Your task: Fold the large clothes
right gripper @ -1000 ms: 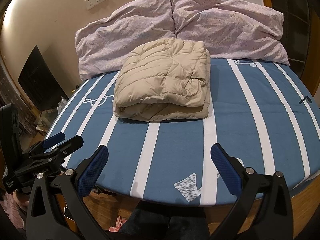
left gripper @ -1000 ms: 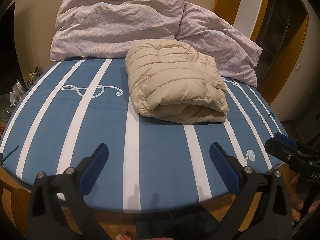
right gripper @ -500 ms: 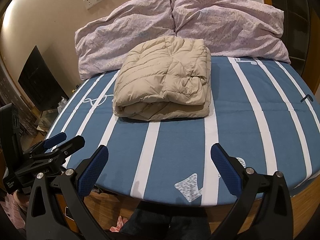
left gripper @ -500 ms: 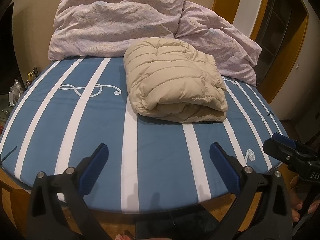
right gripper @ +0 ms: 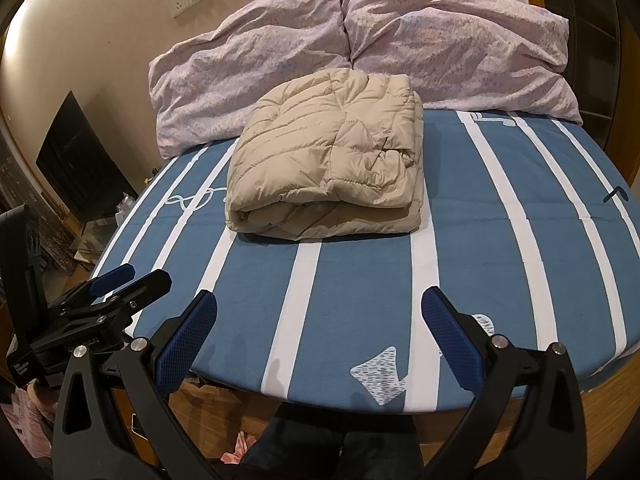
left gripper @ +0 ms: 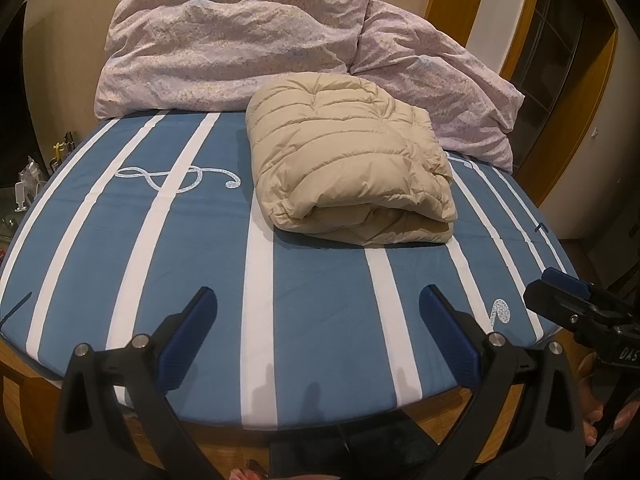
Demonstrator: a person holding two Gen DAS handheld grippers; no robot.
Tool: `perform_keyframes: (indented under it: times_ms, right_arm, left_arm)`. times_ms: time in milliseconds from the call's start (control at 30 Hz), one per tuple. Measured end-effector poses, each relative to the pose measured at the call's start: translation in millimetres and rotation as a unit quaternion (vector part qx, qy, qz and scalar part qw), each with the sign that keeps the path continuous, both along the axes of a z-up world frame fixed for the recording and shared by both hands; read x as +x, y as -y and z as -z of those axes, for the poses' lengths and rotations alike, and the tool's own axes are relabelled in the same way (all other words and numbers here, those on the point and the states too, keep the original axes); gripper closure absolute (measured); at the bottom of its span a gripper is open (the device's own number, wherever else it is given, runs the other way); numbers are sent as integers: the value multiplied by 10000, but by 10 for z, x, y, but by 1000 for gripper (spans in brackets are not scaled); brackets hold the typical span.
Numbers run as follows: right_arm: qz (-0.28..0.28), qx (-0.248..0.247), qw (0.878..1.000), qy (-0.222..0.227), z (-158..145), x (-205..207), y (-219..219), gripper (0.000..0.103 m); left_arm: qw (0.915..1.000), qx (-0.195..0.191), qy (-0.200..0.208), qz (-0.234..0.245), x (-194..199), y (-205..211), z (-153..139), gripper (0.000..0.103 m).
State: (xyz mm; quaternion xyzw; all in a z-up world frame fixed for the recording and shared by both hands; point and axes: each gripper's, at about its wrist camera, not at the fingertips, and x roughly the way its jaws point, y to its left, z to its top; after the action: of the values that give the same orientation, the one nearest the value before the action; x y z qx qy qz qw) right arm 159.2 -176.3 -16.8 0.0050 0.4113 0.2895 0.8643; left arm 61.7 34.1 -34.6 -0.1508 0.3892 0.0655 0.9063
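A beige quilted down jacket lies folded into a thick bundle on the blue and white striped bed, just in front of the pillows. My left gripper hangs open over the bed's near edge, well short of the jacket, nothing between its fingers. My right gripper is open too, at the same near edge. Each wrist view catches the other gripper at its side: the right gripper at the right, the left gripper at the left.
Two crumpled lilac pillows lean against the wall at the head of the bed. A dark cabinet and small clutter stand left of the bed. A wooden door frame rises at the right.
Both grippers have shifted only slightly, staying open at the bed's near edge. The folded jacket has not moved.
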Motion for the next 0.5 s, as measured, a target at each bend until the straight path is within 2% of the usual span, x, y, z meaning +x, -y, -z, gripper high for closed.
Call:
perform_keyframes:
  times_ms: [500]
  right_arm:
    - [11,10,10000,-23,14,-4,-28,1]
  left_arm:
    - [10000,-25,-10,13,27,16,13,2]
